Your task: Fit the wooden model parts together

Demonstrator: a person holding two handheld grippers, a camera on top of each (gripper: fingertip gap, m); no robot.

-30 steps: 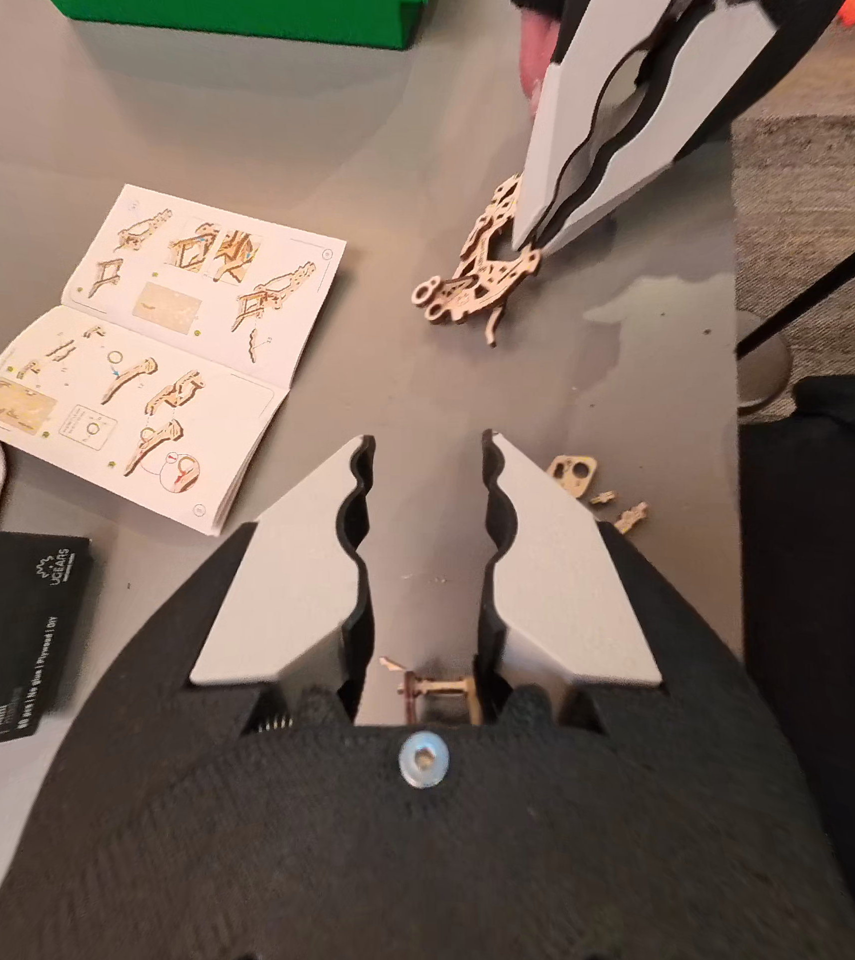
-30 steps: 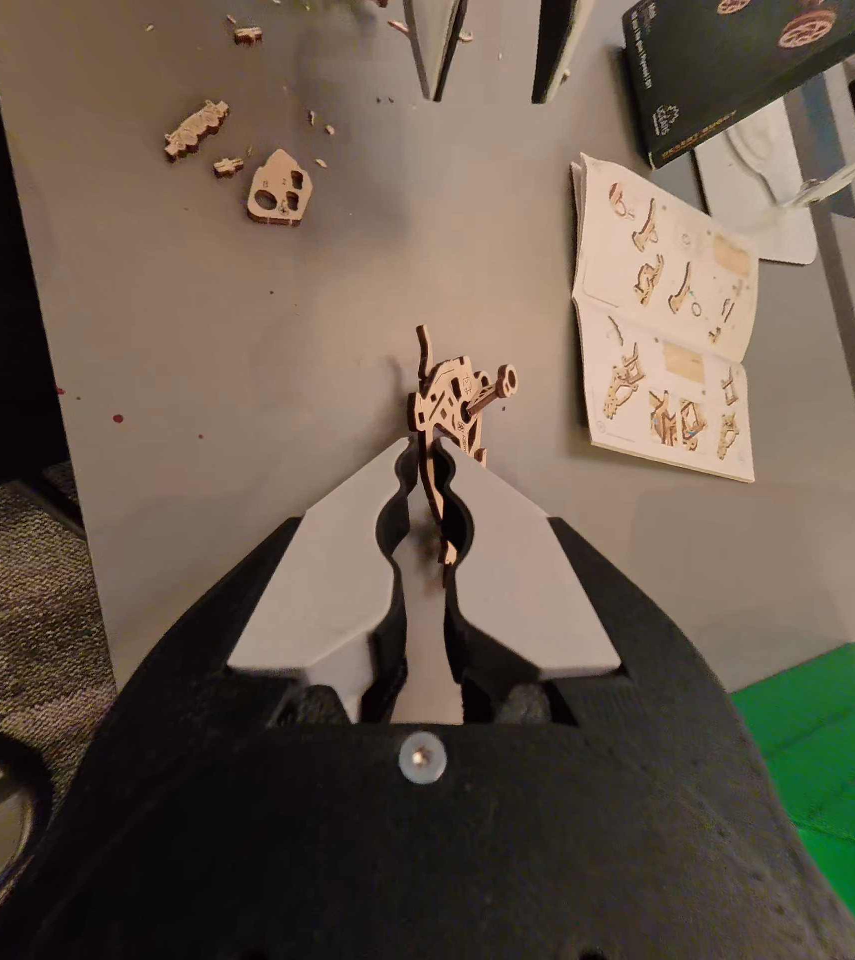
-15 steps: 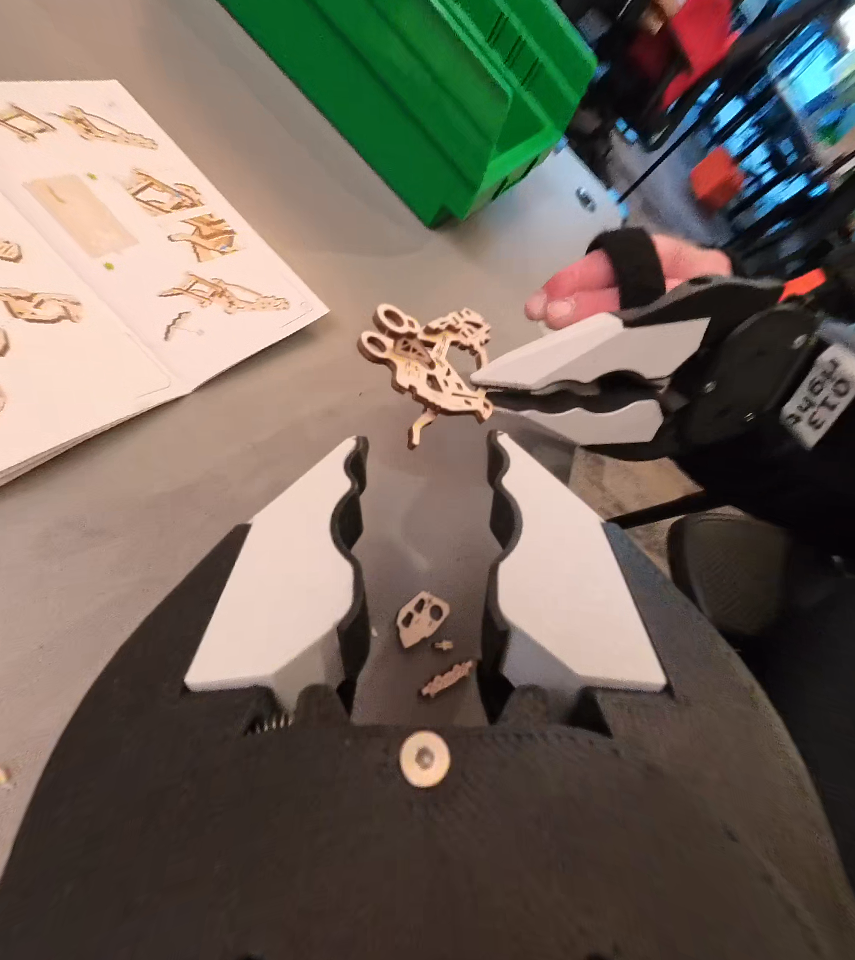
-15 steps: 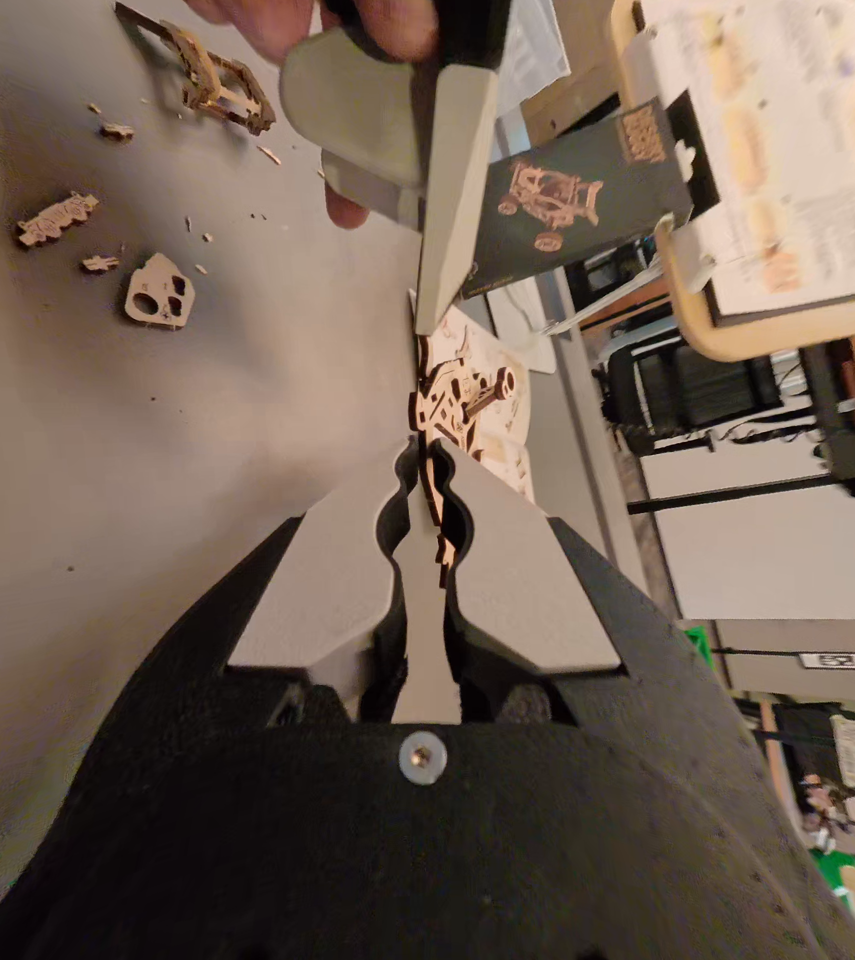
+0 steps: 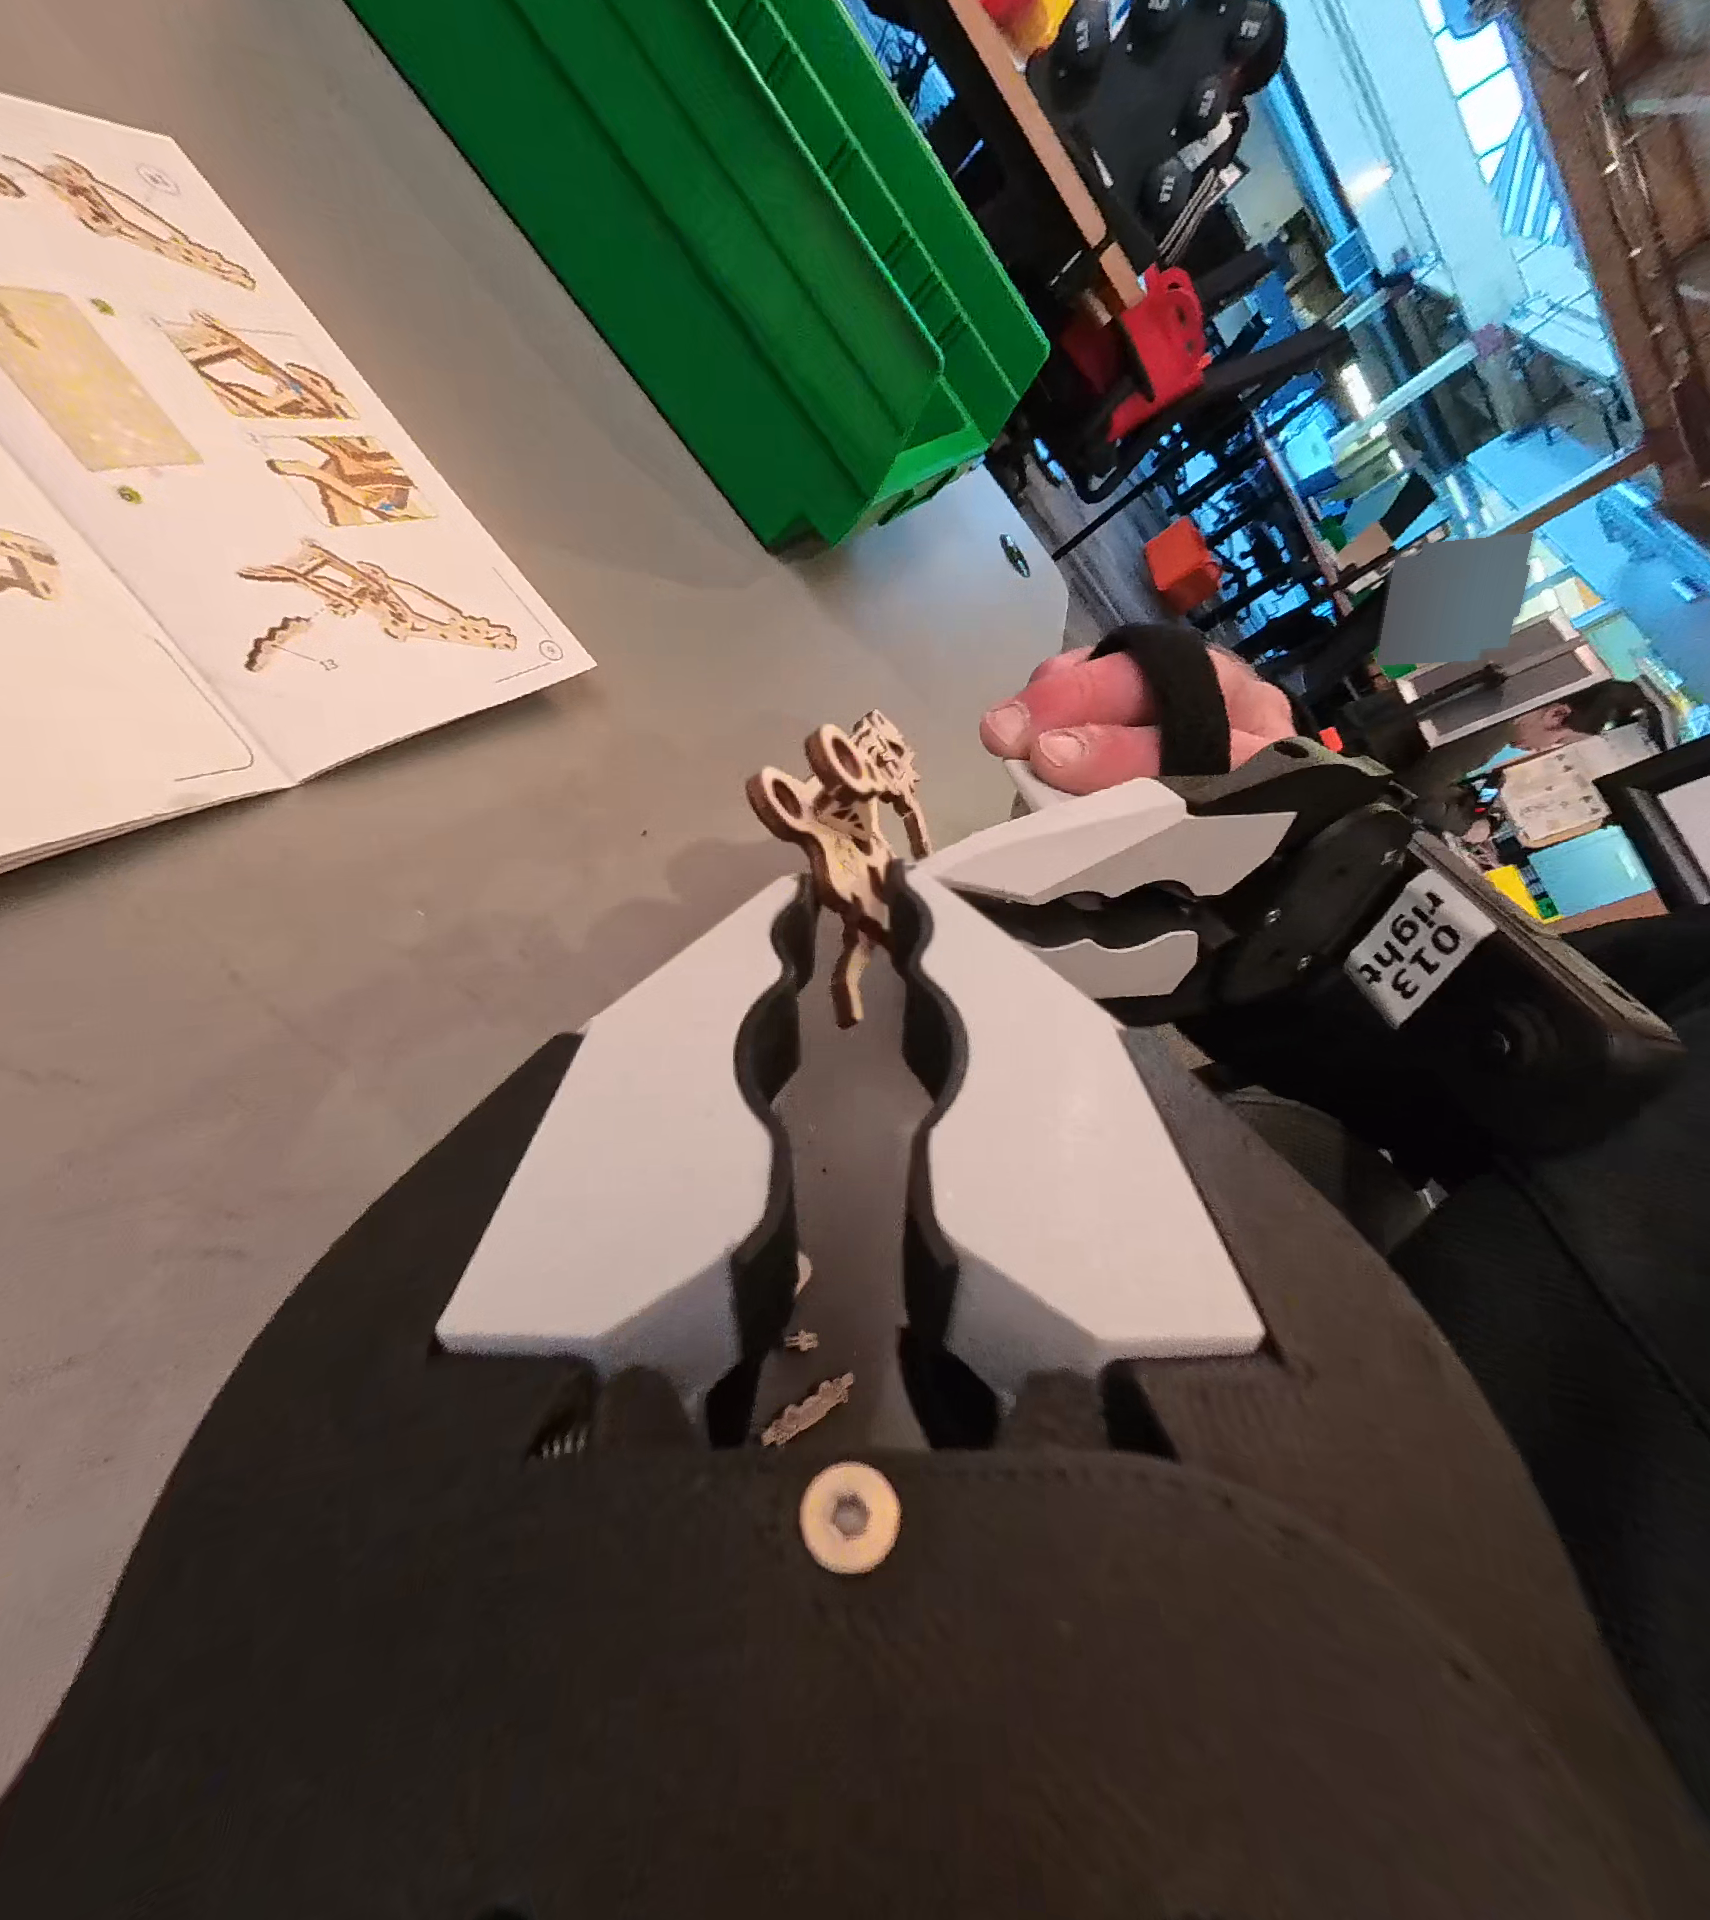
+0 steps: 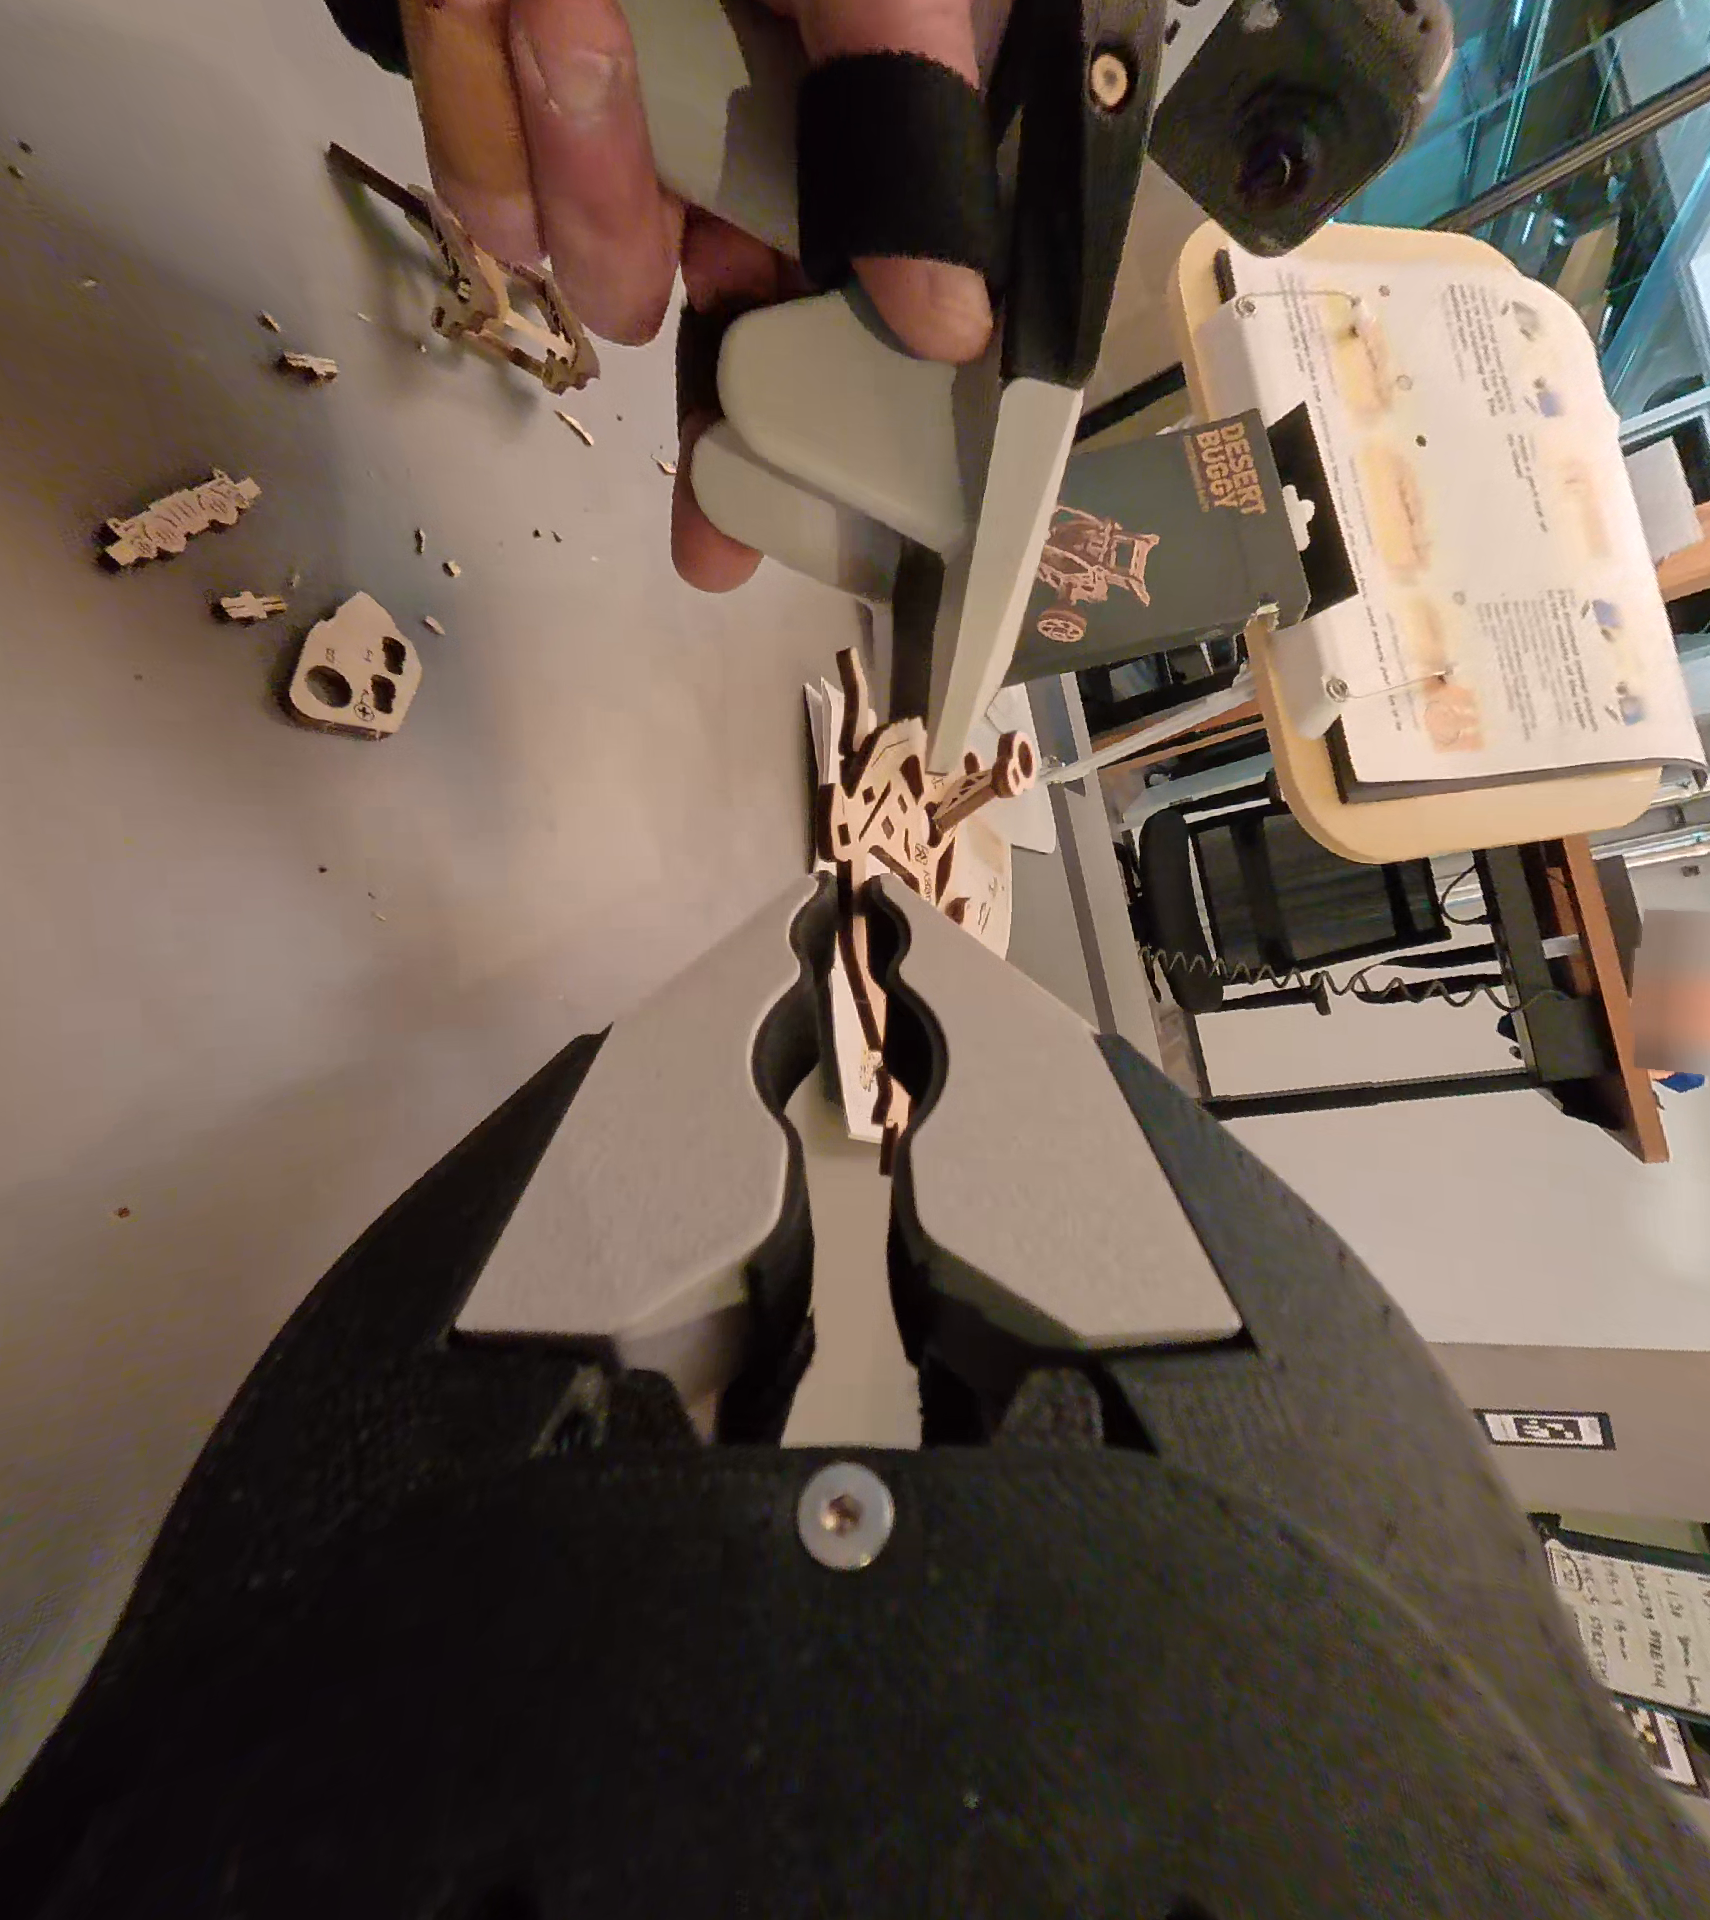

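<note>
Both the left tool and right tool are closed on the wooden subassembly, held above the bench. Opposing twist may snap its thin struts.

Pale laser-cut plywood model assembly with dark burnt edges, matt grey smooth plastic fingers on rough black printed gripper body, matt grey table, glossy green plastic bins, paper instruction booklet, black cloth finger strap
</note>
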